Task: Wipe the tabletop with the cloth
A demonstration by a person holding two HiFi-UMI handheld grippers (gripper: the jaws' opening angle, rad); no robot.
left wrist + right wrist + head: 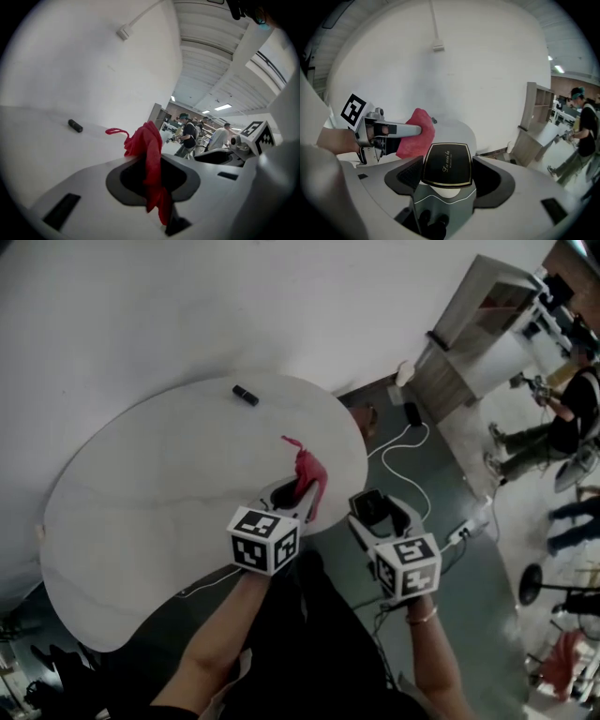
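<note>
Left claw pinches a red cloth at the white counter's edge, centre frame; right claw clamps a gold-trimmed container.

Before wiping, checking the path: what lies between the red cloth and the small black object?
Only bare tabletop between cloth and black object, shown in the head view.

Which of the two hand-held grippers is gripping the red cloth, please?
The left gripper: the crumpled red cloth is pinched between its jaws, whereas the right gripper holds a grey pack with a black label.
</note>
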